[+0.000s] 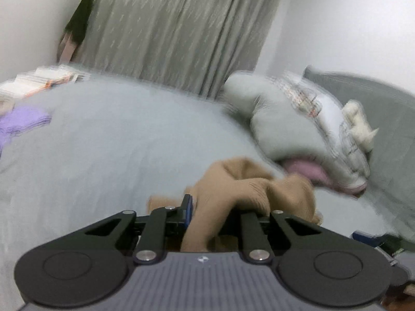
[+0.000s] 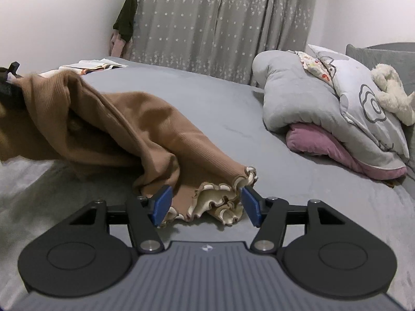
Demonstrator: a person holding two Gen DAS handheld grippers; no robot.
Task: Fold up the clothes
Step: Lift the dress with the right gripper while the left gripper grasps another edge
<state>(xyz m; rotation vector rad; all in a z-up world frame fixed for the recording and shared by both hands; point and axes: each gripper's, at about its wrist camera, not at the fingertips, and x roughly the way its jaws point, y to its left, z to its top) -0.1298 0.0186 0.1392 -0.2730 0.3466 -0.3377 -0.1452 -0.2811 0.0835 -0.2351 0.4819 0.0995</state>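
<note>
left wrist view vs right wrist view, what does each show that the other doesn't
Only the left wrist view shows the purple cloth on the bed and the left tongs shut on the brown garment.

Only the right wrist view shows the garment's ruffled hem lying between the open right tongs, pads not pressing it.

Both show the grey bed, curtain, folded duvet and white plush toy.

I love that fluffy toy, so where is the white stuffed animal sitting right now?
In the right wrist view the white stuffed animal lies at the far right, on the flower-print pillow against the grey headboard.
</note>
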